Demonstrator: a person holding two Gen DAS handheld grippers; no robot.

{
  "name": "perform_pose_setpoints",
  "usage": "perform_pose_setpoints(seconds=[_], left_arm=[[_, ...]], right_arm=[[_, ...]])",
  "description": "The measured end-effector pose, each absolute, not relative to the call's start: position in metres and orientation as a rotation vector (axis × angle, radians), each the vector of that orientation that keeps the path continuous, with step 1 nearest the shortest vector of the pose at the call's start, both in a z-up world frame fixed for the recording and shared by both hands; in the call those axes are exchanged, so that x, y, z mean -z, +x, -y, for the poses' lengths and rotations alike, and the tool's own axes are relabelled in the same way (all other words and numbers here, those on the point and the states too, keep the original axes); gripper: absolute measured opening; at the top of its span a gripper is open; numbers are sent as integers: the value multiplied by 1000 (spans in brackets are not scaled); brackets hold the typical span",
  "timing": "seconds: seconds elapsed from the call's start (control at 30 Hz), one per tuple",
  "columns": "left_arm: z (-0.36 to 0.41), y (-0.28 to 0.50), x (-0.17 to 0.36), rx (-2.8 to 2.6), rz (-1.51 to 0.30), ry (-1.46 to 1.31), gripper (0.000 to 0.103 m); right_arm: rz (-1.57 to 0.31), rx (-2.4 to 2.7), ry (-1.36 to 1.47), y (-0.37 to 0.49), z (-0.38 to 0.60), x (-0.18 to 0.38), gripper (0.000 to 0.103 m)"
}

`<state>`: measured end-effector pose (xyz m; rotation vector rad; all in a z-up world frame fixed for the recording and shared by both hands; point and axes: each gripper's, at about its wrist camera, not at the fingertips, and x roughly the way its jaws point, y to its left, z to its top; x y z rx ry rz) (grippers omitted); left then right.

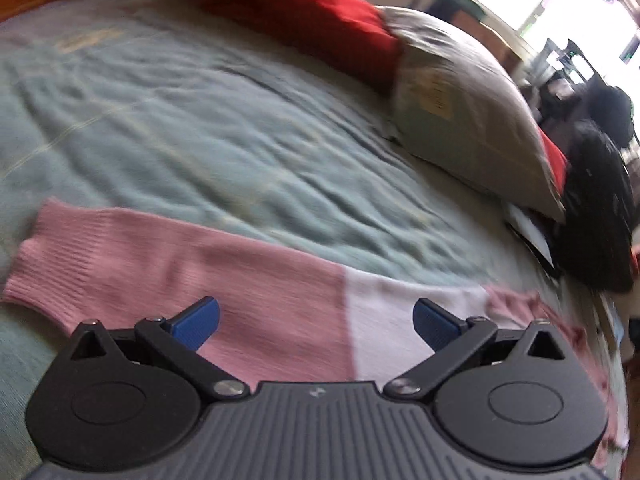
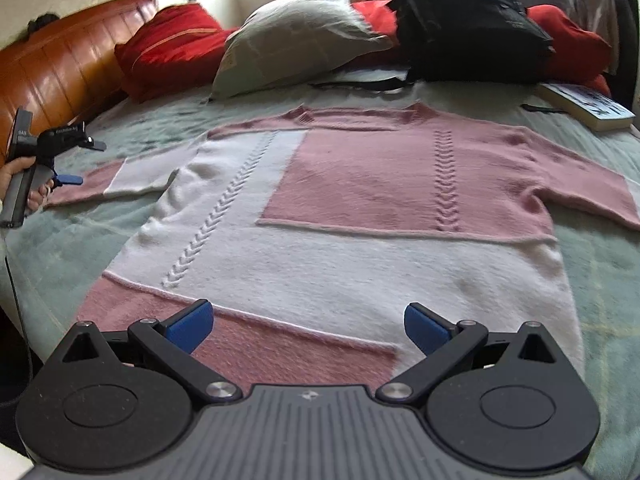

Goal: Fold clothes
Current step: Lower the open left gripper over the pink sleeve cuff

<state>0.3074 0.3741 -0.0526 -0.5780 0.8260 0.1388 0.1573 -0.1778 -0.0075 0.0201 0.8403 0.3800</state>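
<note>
Right gripper (image 2: 308, 326) hovering released over sweater (image 2: 320, 216) hem, sweater lying flat on bed (image 2: 608, 280), left gripper (image 1: 316, 322) released over its left sleeve (image 1: 160, 264), pillow (image 2: 292, 36) and backpack (image 2: 464, 20) sitting beyond

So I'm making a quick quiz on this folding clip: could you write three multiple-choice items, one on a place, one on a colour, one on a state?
1. Where does the black backpack sit?
A. at the far side of the bed, beside the grey pillow
B. on the sweater
C. on the floor

2. What colours is the sweater?
A. blue and grey
B. pink and white
C. all red

3. How is the sweater lying?
A. folded in half
B. rolled up
C. spread flat, sleeves out

Answers:
1 A: the backpack rests past the sweater's neckline, next to the pillow.
2 B: pink and white blocks show in both views.
3 C: both sleeves extend sideways; the left gripper and right gripper are open, holding nothing.
</note>
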Motion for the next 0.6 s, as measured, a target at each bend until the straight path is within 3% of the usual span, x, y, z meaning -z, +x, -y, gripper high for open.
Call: perform_pose_setpoints(seconds=[0.4, 0.6], left_arm=[[-431, 301, 61, -264, -761, -602, 102], [-392, 308, 45, -184, -781, -452, 102]], right_arm=[[-907, -379, -14, 183, 152, 25, 103], [-918, -380, -29, 184, 146, 27, 103]])
